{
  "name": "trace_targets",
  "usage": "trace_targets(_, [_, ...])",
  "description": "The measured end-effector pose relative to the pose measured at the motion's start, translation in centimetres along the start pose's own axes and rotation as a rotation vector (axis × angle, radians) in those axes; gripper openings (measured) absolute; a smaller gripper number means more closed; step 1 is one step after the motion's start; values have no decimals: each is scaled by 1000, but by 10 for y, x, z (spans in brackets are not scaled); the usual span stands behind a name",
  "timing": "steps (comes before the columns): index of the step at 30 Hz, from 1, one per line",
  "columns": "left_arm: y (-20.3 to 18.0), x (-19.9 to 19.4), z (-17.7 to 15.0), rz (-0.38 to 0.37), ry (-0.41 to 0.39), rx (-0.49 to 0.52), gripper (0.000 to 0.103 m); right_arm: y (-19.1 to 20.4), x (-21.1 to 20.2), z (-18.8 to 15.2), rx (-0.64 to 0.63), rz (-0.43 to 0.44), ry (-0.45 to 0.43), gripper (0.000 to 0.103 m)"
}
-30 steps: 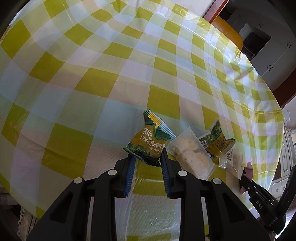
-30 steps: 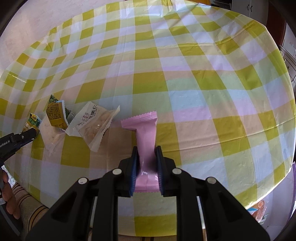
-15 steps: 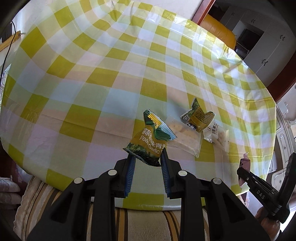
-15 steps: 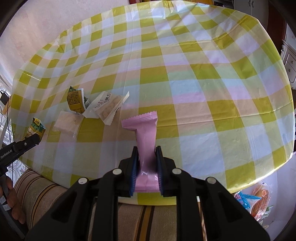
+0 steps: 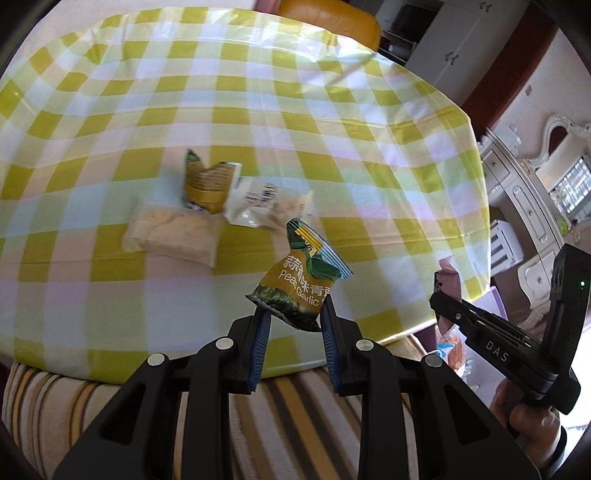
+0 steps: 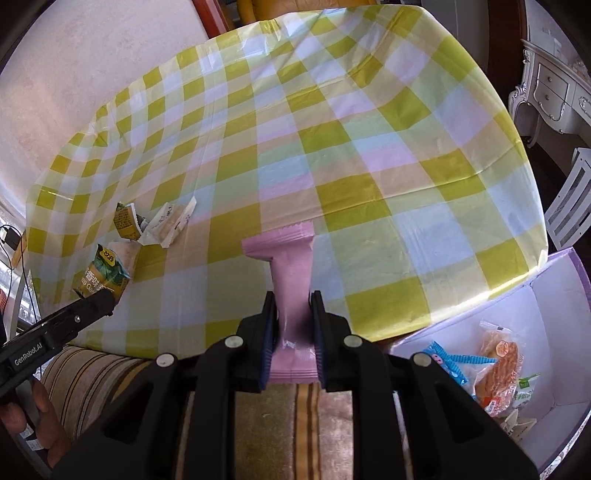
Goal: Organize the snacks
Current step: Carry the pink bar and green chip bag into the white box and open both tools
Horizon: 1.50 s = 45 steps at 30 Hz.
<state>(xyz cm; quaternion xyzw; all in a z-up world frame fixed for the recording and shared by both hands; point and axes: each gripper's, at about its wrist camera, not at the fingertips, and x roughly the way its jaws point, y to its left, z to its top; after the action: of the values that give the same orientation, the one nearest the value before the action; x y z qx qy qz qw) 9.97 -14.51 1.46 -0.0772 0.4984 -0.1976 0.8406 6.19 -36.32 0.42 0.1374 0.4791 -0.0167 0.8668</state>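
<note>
My left gripper [image 5: 293,317] is shut on a green and yellow garlic pea packet [image 5: 301,278], held in the air above the table's near edge. In the right wrist view that packet [image 6: 101,278] shows at the left. The right gripper [image 6: 293,314] is shut on a pink snack packet [image 6: 290,266], also lifted over the near edge. Three packets stay on the checked tablecloth [image 5: 110,277]: a yellow pea packet [image 5: 208,181], a clear cracker packet [image 5: 173,229] and a white-wrapped biscuit packet [image 5: 266,201].
A lilac box [image 6: 554,314] stands below the table's right edge, with several snack packets [image 6: 498,369] inside. A striped sofa cushion [image 5: 295,424] lies under both grippers. An orange chair [image 5: 328,18] sits beyond the far edge, and white cabinets [image 6: 550,88] at the right.
Both grippers have drawn back from the table and risen a little, each with its packet; the table's near edge, the striped cushion and the lilac box have come into view.
</note>
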Motion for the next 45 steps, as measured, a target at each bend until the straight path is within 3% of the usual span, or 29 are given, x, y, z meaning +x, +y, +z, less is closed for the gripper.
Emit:
trace_targets(12, [-122,49,-21,-200,152,234,26,-102,-20,-26,159,-181,-4,19])
trace_targets(23, [-175,71,-42,-278,257,343,26,-159,-29,-45,279,-285,6,20])
trace_targets(26, [-182,76,-46,-299,289,355,26,-168,-33,-48,300,-301,5,26])
trace_targets(29, [-188,81,-49,-319,319,372,27,-171,-36,-49,313,-319,1,44])
trace_targets(31, [-190,82,-51,-317,325,380,33,-171,-37,-48,318,-327,-4,59])
trace_targets(33, [-189,80,-50,-319,316,377,42,-169,-38,-47,321,-328,-9,65])
trace_targets(39, [-183,78,-47,-318,308,347,45,-162,-36,-44,316,-321,-8,74])
trace_targets(45, [-176,71,-44,-305,274,330,46,-153,-36,-40,306,-312,-7,75])
